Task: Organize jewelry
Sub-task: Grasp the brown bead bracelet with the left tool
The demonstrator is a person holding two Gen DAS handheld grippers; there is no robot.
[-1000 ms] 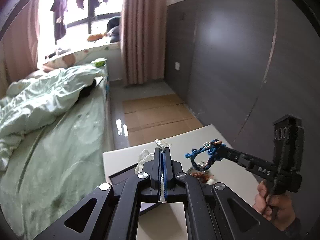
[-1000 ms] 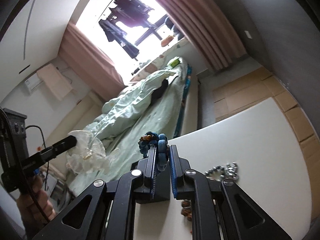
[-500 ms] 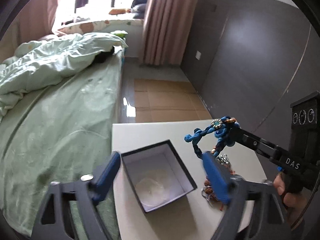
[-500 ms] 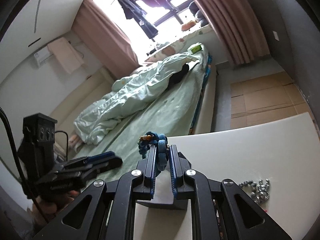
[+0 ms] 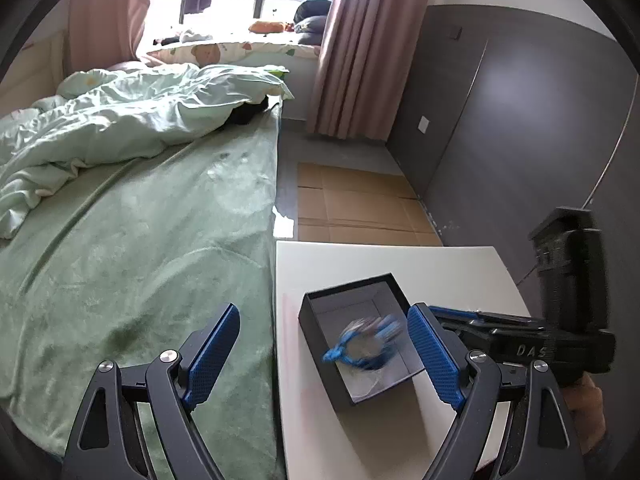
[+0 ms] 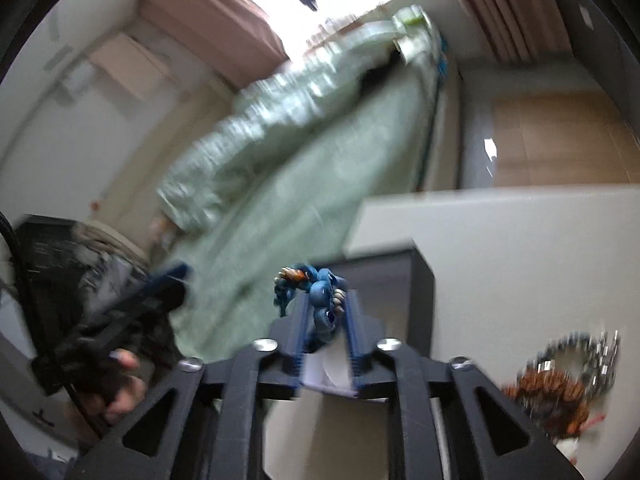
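Right claw [image 6: 325, 320]: jaws opening, blue bracelet [image 6: 316, 300] between them, over the open black box [image 5: 360, 340] to drop it in. Left claw [image 5: 324, 356]: spread, empty, flanking box. White bench [image 5: 460, 268]: more jewelry [image 6: 560, 376] waits right.

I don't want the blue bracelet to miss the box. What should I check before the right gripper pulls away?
1. Box open, lid off: ok.
2. Blue bracelet over the box's inside: ok in the left wrist view, though blurred.
3. Right gripper letting go: jaws opening, bracelet between them; whether it is free, cannot tell.
4. Left gripper open, holding nothing: ok.
5. Box wholly on the table: ok.
6. Other jewelry outside the box, beside it: not ok, not yet sorted.
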